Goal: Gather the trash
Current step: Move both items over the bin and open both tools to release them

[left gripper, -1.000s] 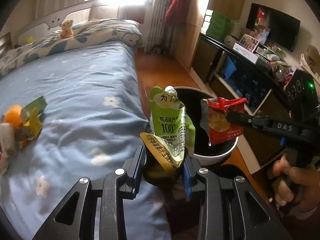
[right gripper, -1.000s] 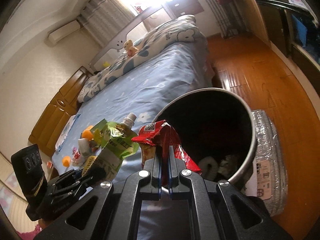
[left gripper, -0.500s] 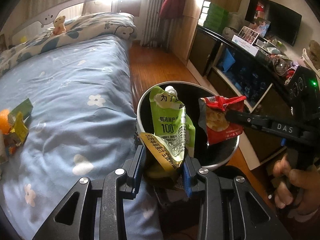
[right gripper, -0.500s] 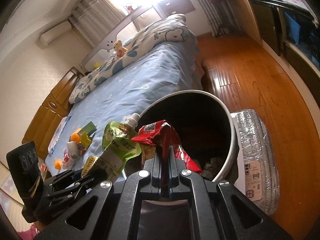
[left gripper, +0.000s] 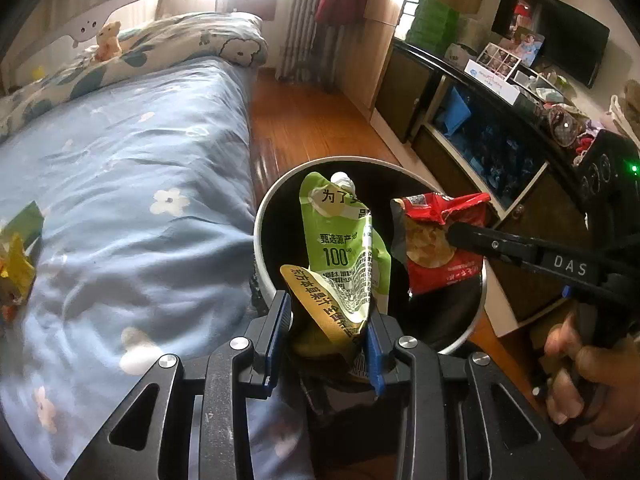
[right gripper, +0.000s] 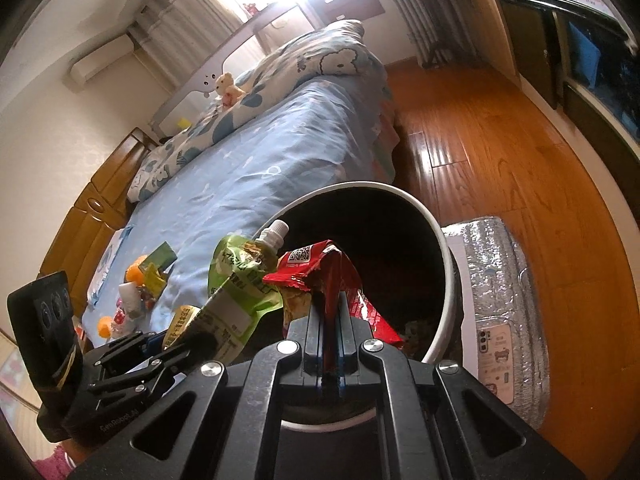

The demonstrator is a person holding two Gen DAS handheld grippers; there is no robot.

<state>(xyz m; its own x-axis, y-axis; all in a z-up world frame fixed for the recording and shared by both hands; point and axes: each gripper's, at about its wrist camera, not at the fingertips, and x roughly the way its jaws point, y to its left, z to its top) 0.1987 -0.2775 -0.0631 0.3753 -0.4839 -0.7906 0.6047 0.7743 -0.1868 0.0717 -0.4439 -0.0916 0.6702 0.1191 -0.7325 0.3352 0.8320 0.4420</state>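
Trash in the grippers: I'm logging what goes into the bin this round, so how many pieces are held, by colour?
Green pouch, in the left gripper: 1
Red snack bag, in the right gripper: 1
Total: 2, both over the bin.

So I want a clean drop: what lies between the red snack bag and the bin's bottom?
Nothing solid: the red snack bag hangs over the trash bin, only dark open interior beneath, with scraps at the bottom, per the right wrist view.

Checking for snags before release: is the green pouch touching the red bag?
Cannot tell. The left wrist view shows a dark gap between green pouch and red bag; in the right wrist view they overlap.
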